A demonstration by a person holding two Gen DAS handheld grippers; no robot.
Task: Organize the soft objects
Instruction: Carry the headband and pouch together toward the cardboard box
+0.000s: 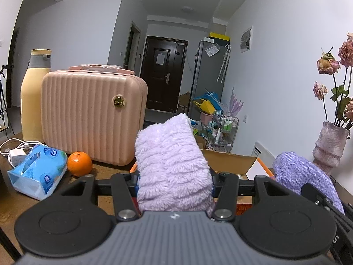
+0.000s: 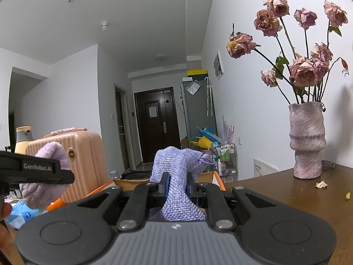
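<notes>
Left tongs (image 1: 175, 181) shut tight on a fluffy pale-lilac cloth (image 1: 171, 165), held up off the brown wooden tabletop (image 2: 275, 190). Long side standing up, top end pointing to the ceiling, leaning a bit to the far edge. Right tongs (image 2: 176, 184) pinched on a purple woven drawstring pouch (image 2: 176, 170), also standing tall, top flopped over. Both above an open cardboard box (image 1: 229, 162) near the far edge, beside a ribbed pink case (image 1: 92, 117).

White walls, dark door (image 1: 163, 73), grey fridge (image 1: 207, 75), wooden table (image 2: 286, 190).
</notes>
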